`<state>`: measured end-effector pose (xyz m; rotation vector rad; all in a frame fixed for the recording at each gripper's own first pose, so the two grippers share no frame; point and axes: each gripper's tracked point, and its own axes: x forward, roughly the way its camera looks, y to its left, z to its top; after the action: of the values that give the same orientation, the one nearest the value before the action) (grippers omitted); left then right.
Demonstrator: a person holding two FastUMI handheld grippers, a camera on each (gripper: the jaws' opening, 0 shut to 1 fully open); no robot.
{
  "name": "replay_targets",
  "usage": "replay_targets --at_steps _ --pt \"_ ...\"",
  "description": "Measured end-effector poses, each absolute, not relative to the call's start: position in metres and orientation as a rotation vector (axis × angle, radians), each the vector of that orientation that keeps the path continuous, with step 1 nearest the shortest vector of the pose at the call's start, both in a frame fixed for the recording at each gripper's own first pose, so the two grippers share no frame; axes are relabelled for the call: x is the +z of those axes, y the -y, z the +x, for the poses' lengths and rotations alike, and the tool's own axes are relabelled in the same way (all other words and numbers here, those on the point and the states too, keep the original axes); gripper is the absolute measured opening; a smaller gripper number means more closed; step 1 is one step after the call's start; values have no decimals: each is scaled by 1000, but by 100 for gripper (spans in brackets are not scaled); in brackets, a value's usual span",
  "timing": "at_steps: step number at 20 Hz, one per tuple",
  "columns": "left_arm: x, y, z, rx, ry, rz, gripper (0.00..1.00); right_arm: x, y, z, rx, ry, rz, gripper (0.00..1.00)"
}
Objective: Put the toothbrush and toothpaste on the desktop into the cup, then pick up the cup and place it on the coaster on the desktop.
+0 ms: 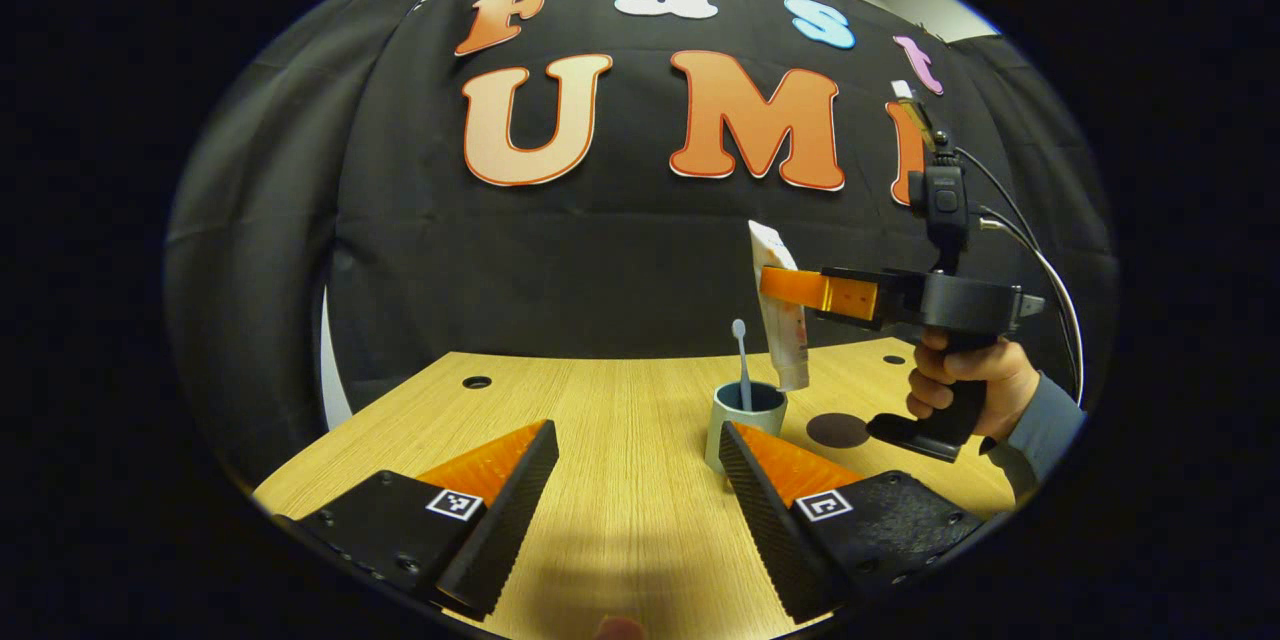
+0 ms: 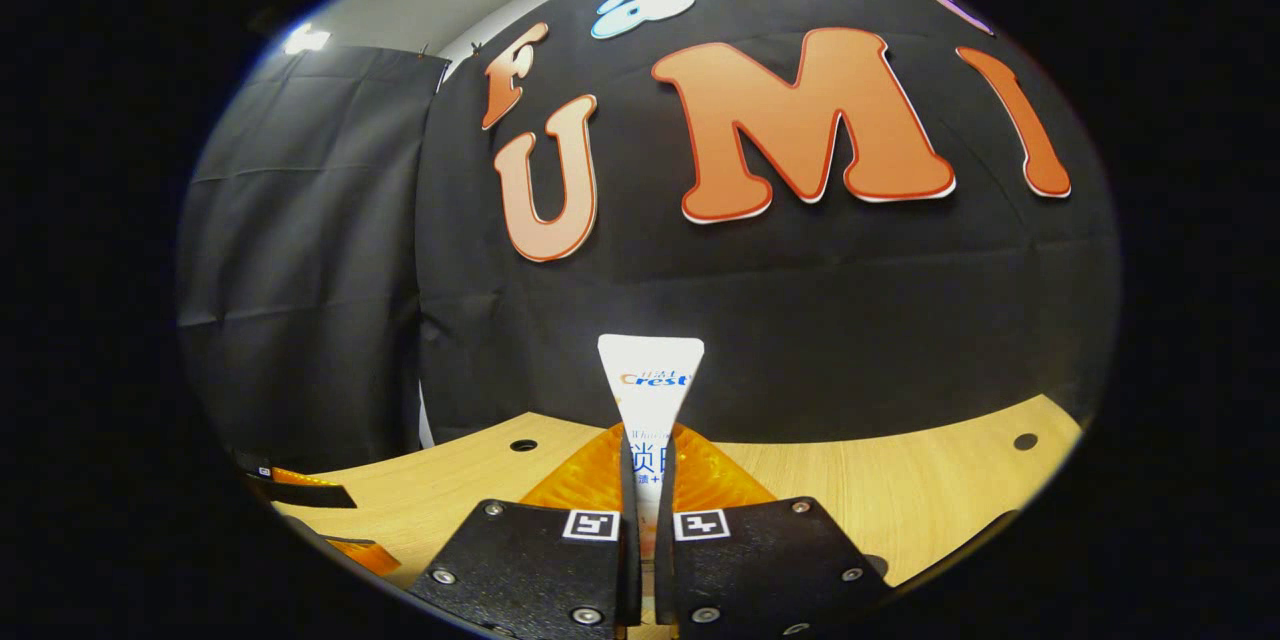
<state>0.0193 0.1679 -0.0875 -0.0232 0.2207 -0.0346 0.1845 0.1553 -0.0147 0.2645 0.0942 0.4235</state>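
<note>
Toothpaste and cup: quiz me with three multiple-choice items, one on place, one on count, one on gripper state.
1. Where is the toothpaste tube?
A. flat on the desk
B. held above the cup
C. on the coaster

2. How many items stand in the cup?
A. none
B. one
C. two

3. The left gripper is
A. open
B. shut on the cup
C. shut on the toothbrush

Answers: B, the right gripper grips the tube over the rim; B, just the toothbrush stands inside; A, its fingers stand wide apart.
</note>
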Motion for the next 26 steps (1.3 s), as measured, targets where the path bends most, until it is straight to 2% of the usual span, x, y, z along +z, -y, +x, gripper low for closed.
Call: replay_targets --at_steps 9,16,26 --pt "-107 -179 6 -6 -251 -93 98 -52 -171 212 401 -125 264 7" --pt "-117 -176 6 -2 -276 -87 98 -90 -180 210 399 -194 201 10" --pt "-131 -149 28 -64 -356 -232 98 -84 -150 185 401 -218 152 25"
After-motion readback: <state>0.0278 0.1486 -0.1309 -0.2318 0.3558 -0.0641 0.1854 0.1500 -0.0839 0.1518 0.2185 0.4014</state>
